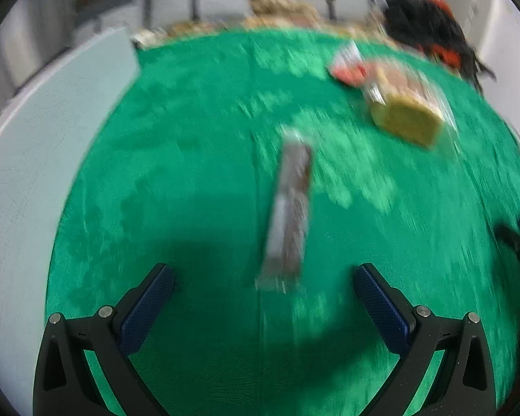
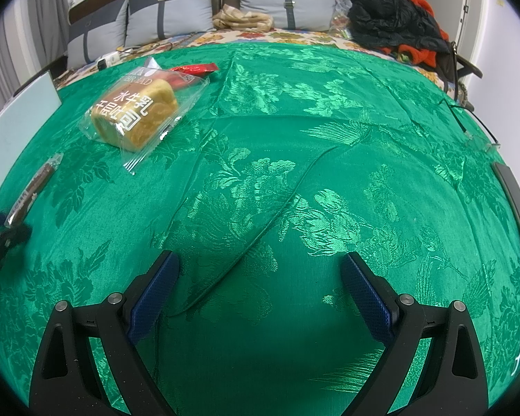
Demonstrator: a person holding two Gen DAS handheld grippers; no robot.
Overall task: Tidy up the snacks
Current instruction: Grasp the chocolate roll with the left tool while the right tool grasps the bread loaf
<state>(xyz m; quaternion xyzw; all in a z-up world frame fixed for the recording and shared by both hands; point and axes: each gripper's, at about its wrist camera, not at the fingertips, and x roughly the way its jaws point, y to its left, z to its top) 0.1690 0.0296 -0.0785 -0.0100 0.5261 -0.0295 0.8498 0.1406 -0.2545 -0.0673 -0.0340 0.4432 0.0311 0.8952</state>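
Note:
A long brown snack bar in a clear wrapper lies on the green cloth, just ahead of my left gripper, which is open and holds nothing. The left wrist view is blurred. A wrapped bread loaf and a red packet lie farther off to the right. In the right wrist view the bread loaf and red packet sit at the upper left, the snack bar at the left edge. My right gripper is open over bare green cloth.
A pale grey board borders the cloth on the left. Grey cushions, a folded beige blanket and a black and red pile of clothes line the far side. A dark flat device lies at the right edge.

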